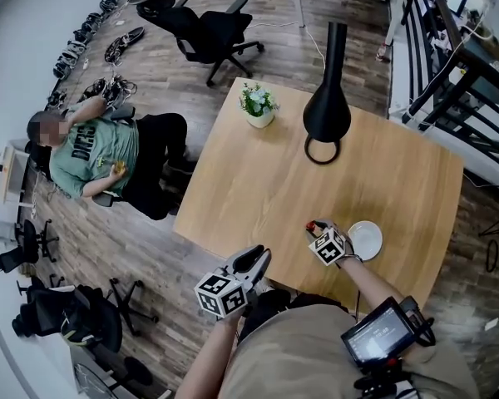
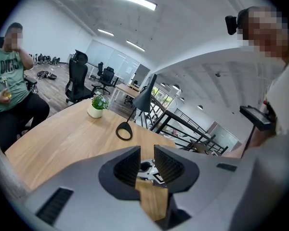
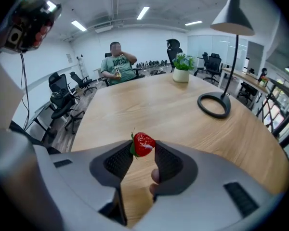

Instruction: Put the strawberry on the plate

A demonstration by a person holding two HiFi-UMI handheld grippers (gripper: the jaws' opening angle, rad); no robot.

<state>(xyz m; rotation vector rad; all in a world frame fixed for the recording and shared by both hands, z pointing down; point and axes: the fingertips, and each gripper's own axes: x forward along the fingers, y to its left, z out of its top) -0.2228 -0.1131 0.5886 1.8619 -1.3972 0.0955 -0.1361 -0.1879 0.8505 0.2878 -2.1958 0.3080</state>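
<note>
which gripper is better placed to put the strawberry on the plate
Right: the right gripper has the strawberry between its jaws, right beside the plate; the left gripper is empty and farther away.

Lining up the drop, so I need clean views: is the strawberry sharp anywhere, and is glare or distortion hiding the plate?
Right gripper view: strawberry sharp, one small white highlight, fisheye bends the frame edges. Head view: plate evenly lit, no glare; strawberry tiny there.
</note>
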